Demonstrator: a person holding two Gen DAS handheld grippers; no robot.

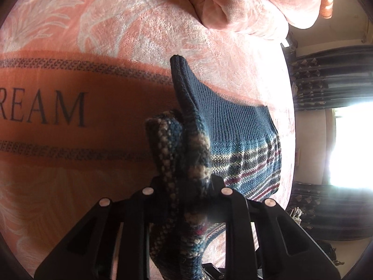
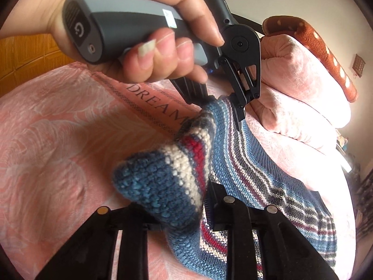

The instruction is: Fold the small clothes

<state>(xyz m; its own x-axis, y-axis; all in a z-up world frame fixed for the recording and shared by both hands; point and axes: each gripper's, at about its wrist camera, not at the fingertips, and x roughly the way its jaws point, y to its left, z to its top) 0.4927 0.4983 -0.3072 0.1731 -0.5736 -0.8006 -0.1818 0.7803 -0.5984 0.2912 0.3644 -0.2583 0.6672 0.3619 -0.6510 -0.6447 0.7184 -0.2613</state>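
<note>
The left gripper point(image 1: 186, 186) is clamped on a bunched edge of the striped knit sweater point(image 1: 242, 144), and the right gripper point(image 2: 184, 212) pinches another bunched fold of it. The sweater drapes onto the pink blanket point(image 1: 70, 158) near the bed's right edge, beside a heaped pink quilt point(image 2: 303, 88). Open blanket stretches to the left. A hand point(image 2: 149, 28) holds the left gripper's handle. The sweater's lower part is cut off.

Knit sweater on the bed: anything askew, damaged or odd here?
Nothing stands out. The striped knit sweater is bunched only where the left gripper and right gripper pinch it, mid-fold, over the pink blanket. No damage visible.
</note>
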